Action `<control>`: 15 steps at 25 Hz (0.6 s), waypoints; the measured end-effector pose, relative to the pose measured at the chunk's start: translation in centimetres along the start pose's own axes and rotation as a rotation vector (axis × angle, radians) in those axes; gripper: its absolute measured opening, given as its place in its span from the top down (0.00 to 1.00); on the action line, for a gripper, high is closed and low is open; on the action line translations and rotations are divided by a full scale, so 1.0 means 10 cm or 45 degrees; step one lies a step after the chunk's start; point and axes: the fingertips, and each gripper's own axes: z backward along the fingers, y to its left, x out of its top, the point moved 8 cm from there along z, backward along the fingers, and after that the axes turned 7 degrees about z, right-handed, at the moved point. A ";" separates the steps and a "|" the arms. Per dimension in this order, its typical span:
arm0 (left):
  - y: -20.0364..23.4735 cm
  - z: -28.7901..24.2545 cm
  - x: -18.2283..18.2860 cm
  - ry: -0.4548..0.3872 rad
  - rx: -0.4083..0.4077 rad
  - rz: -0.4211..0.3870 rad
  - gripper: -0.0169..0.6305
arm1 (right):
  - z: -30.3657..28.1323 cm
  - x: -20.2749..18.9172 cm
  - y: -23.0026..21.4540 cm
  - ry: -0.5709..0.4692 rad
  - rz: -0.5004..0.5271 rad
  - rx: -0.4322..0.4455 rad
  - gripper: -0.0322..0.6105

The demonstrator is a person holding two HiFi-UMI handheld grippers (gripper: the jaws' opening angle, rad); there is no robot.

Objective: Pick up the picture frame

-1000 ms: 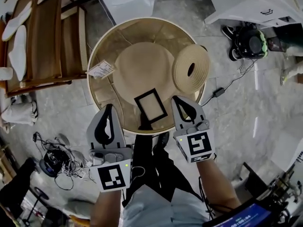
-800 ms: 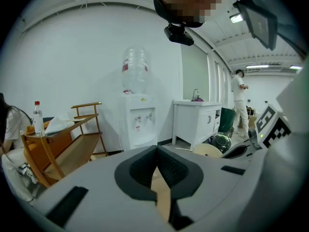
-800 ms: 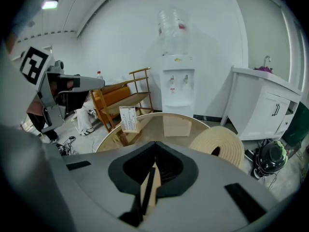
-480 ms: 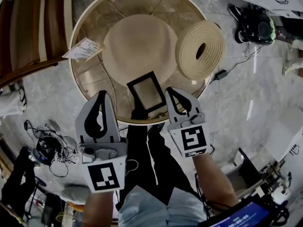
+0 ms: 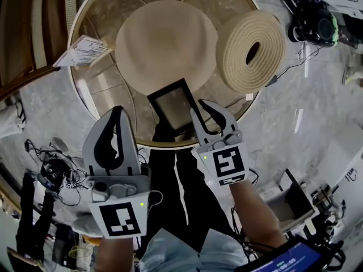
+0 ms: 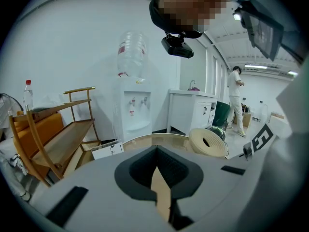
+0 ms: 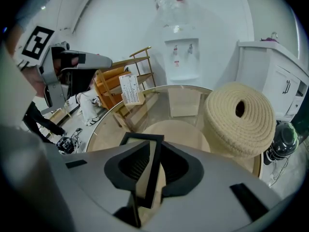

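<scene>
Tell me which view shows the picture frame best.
Head view: the picture frame shows whole, face-on. Right gripper view shows it edge-on between the fingers. Left gripper view misses it.

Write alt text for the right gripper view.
The right gripper is shut on a black picture frame, seen edge-on, at the near side of a round glass table. A cream coiled roll sits at right, a water dispenser by the far wall.
</scene>
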 end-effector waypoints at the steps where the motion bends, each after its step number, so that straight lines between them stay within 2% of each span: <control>1: 0.01 -0.02 -0.03 0.003 -0.003 -0.003 0.95 | -0.03 -0.04 0.01 0.025 -0.018 0.003 0.81; 4: 0.02 -0.06 -0.12 0.019 -0.013 -0.012 0.95 | -0.13 -0.19 0.01 0.065 -0.038 0.012 0.78; 10: 0.03 -0.11 -0.25 0.044 -0.013 -0.006 0.95 | -0.28 -0.44 0.05 0.128 -0.058 0.026 0.78; 15: 0.04 -0.13 -0.29 0.052 -0.021 0.000 0.95 | -0.32 -0.50 0.03 0.117 -0.122 0.053 0.77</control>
